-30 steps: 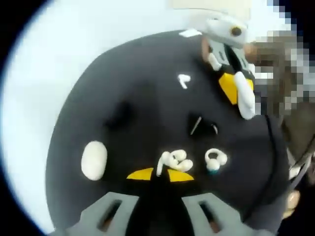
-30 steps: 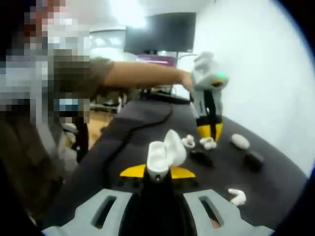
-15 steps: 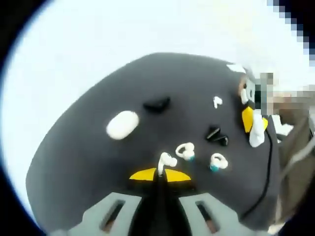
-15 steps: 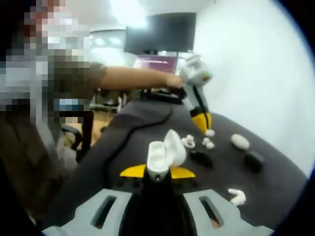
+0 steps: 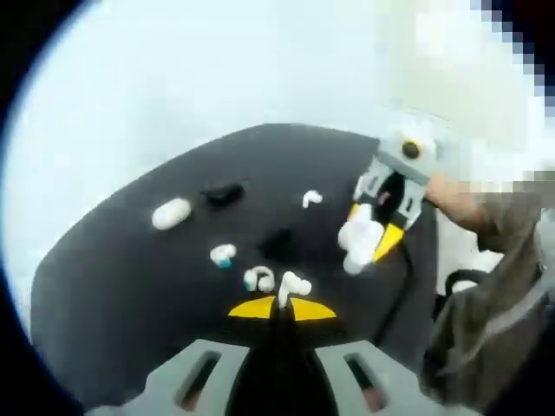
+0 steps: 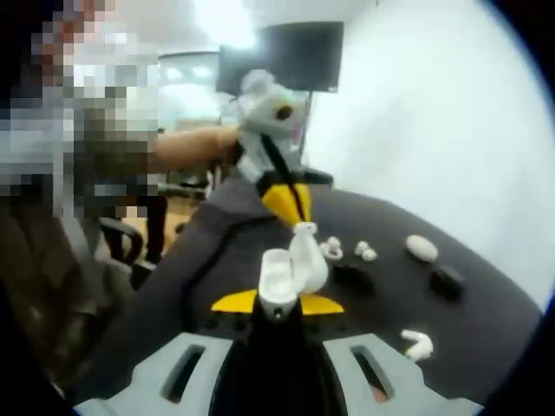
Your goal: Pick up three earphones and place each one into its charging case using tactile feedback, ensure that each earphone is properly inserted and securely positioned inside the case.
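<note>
- Earbud slip is our nearest risk: the left gripper (image 5: 279,303) pinches a white earphone (image 5: 293,284) by its stem between its yellow tips, and any twist on the way over could roll it out of so thin a hold.
- Case tilt is the second risk: the right gripper (image 6: 277,305) is clamped on an open white charging case (image 6: 279,276), lid up, held low on its body; we judge that a hard push from above could tip it or drive it down between the jaws.
- In the right gripper view the left gripper's tips sit just above the case lid, earphone touching or nearly so; we cannot tell whether the bud is lined up with its socket, so a wrong angle could leave it unseated.
- On the black table (image 5: 130,260), just beyond the left gripper, lie two small earphones with teal tips (image 5: 223,255), close together; they are near the working line, and a low pass could knock them.
- To the right in the right gripper view, a dark case (image 6: 447,282) and a loose white earphone (image 6: 417,346) lie well apart from the held case.
- Farther out rests a closed white oval case (image 5: 171,212).
- A black cable (image 6: 234,232) runs along the table's left side, near the left gripper's path, and could snag it.
- Farthest, a dark monitor (image 6: 282,56) stands behind the table, and a person's arm (image 6: 186,147) reaches in from the left.
</note>
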